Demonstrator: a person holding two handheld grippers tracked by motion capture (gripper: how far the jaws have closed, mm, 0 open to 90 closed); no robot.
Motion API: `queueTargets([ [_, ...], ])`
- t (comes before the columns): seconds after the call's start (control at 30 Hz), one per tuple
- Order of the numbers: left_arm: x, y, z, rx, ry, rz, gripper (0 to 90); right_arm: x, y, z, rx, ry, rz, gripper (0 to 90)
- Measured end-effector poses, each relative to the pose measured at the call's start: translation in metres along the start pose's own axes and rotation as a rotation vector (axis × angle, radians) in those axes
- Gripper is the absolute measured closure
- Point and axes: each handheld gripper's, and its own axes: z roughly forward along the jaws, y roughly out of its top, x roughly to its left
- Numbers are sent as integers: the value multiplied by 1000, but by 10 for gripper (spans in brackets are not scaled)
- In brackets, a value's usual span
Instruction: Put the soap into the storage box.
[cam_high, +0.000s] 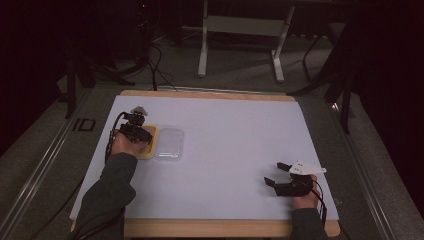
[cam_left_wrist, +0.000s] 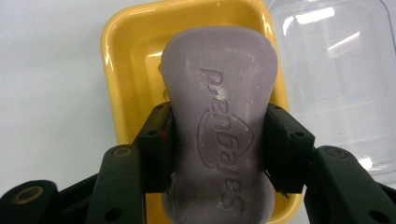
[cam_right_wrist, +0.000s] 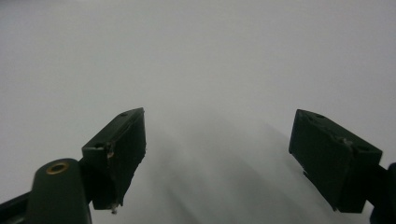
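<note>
A pale purple bar of soap (cam_left_wrist: 219, 112) with raised lettering sits over a yellow soap dish (cam_left_wrist: 126, 60). My left gripper (cam_left_wrist: 217, 149) is shut on the bar, one black pad pressed against each long side. From above, the left gripper (cam_high: 136, 131) hangs over the yellow dish (cam_high: 150, 150) at the table's left. A clear plastic lid (cam_high: 169, 143) lies just right of the dish and also fills the upper right of the left gripper view as the lid (cam_left_wrist: 336, 70). My right gripper (cam_high: 275, 172) rests near the front right of the table, open, nothing between its pads (cam_right_wrist: 116, 149).
The white table top (cam_high: 225, 140) has a wooden edge along the front and back. Table legs and cables stand on the dark floor beyond the far edge. Bare white surface stretches between the two grippers.
</note>
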Motion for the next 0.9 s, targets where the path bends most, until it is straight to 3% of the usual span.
queueTargets([
  [0.9,7,-1,14,8,2,-74,499,0,0,0,2,-1,-5,183],
])
